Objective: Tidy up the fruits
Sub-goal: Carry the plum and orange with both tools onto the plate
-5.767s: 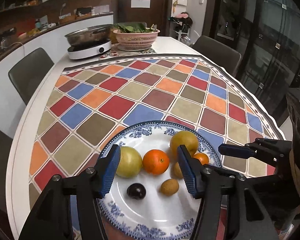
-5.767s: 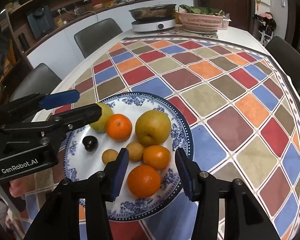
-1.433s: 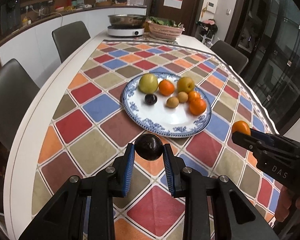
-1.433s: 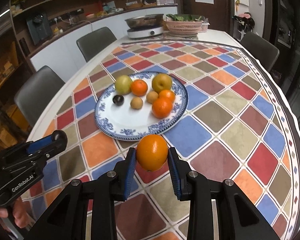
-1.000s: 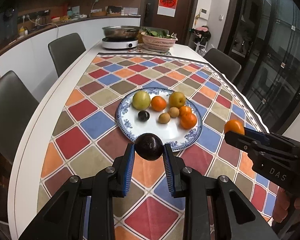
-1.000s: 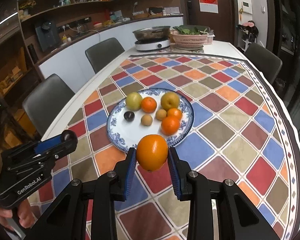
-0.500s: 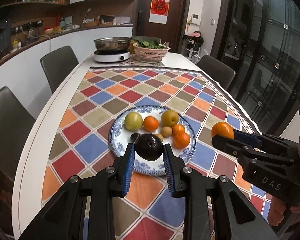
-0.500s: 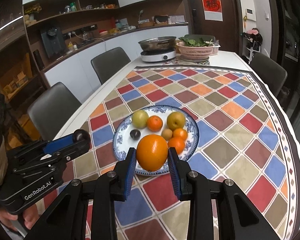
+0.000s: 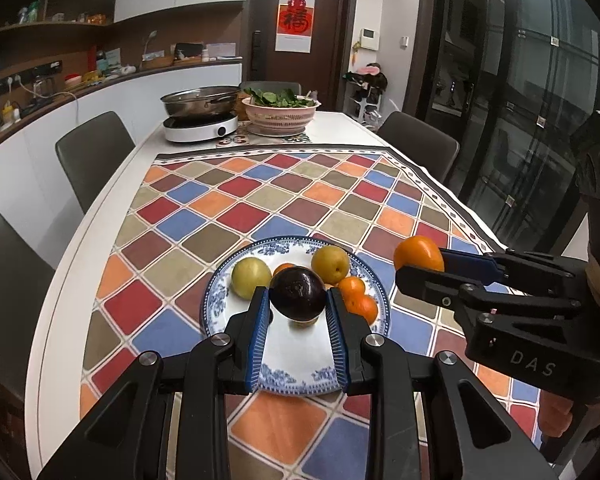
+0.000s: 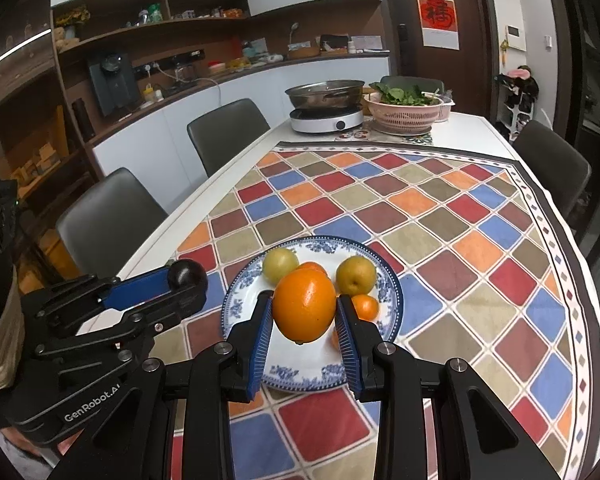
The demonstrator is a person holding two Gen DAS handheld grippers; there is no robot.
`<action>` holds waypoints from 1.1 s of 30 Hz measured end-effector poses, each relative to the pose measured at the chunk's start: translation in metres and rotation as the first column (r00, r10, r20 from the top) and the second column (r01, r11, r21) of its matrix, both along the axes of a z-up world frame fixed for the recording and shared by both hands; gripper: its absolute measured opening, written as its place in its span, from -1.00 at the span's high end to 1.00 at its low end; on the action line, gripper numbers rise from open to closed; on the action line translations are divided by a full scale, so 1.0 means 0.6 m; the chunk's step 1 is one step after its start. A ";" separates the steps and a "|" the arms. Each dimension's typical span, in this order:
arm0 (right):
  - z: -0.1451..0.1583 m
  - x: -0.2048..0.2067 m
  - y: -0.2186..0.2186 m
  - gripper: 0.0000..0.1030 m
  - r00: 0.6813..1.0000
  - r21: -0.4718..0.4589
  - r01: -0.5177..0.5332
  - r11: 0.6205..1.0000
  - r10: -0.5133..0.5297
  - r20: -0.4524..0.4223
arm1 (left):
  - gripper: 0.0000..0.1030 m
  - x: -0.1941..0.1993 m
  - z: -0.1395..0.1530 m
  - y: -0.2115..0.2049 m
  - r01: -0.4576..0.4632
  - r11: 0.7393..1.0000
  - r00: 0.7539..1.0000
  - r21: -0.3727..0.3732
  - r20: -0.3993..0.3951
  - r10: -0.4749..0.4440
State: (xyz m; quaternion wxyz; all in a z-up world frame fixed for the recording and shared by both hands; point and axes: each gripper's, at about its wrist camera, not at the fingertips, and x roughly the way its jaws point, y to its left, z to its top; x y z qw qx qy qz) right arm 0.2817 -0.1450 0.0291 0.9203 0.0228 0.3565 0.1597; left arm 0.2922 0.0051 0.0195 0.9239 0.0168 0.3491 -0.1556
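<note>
My left gripper (image 9: 298, 300) is shut on a dark purple plum (image 9: 297, 292) and holds it high above the near part of the blue-and-white plate (image 9: 300, 376). My right gripper (image 10: 303, 312) is shut on a large orange (image 10: 304, 305), also held high over the plate (image 10: 300, 376). The plate holds a green apple (image 9: 251, 274), a yellow pear (image 9: 330, 261) and small oranges (image 9: 358, 300); some fruit is hidden behind the held ones. The right gripper with its orange (image 9: 418, 254) shows at the right of the left wrist view. The left gripper with its plum (image 10: 187, 274) shows at the left of the right wrist view.
The plate sits on a checkered cloth (image 9: 260, 200) on a white oval table (image 9: 60, 300). At the far end stand an induction cooker with a pan (image 9: 200, 114) and a pink basket of greens (image 9: 282, 114). Dark chairs (image 9: 94, 152) line both sides.
Both grippers have risen and drawn back from the plate, each still holding its fruit. The plate now looks smaller and lower in both views.
</note>
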 end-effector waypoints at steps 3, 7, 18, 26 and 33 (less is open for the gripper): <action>-0.010 0.021 0.002 0.36 1.000 -0.012 -0.010 1.000 0.009 -0.017 | 0.44 0.021 -0.010 -0.001 0.016 1.000 1.000 0.007 -0.009 -0.015; -0.030 0.049 0.005 0.36 0.999 -0.033 -0.023 0.999 0.022 -0.046 | 0.44 0.049 -0.030 -0.002 0.037 0.999 0.999 0.022 -0.030 -0.037; -0.076 0.120 0.018 0.36 0.990 -0.054 -0.088 0.995 0.082 -0.113 | 0.44 0.111 -0.088 0.006 0.082 0.996 0.992 0.021 -0.099 -0.080; -0.111 0.157 0.027 0.36 0.984 -0.082 -0.113 0.990 0.100 -0.149 | 0.44 0.144 -0.125 0.003 0.119 0.992 0.983 0.030 -0.143 -0.114; -0.139 0.171 0.030 0.36 0.977 -0.092 -0.125 0.988 0.106 -0.183 | 0.44 0.162 -0.151 -0.001 0.147 0.989 0.974 0.037 -0.180 -0.138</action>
